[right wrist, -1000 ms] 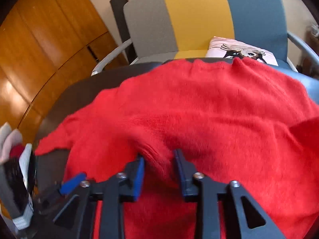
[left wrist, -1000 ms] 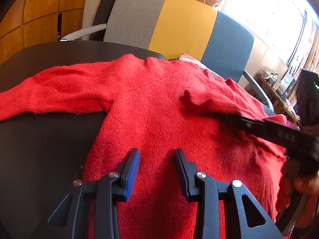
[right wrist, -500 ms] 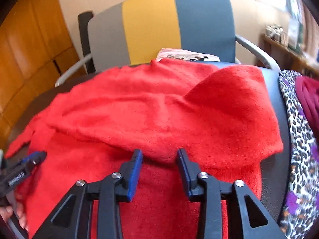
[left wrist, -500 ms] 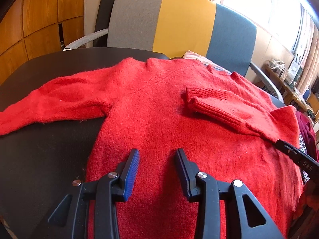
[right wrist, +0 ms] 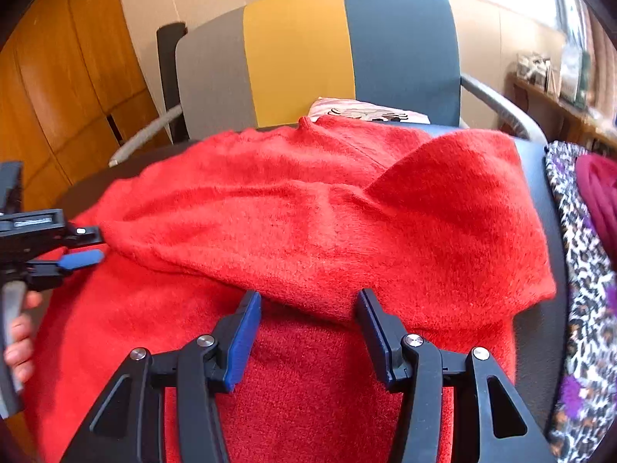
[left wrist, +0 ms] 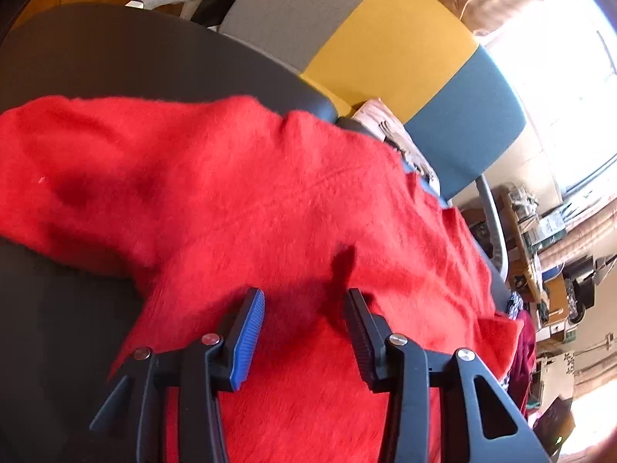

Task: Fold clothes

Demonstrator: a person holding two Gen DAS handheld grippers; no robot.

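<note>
Red sweater (right wrist: 308, 212) lies flat on the table (left wrist: 115, 61), right sleeve folded across. Both grippers, left (left wrist: 304, 332) and right (right wrist: 306, 333): jaws apart, empty. Next: grasp left sleeve (left wrist: 77, 169), fold inward

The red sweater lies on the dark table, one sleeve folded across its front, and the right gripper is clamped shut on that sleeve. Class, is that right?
Not quite. The right gripper is open over the red sweater, holding nothing, as the right wrist view shows. The sleeve is folded across its front on the dark table.
</note>
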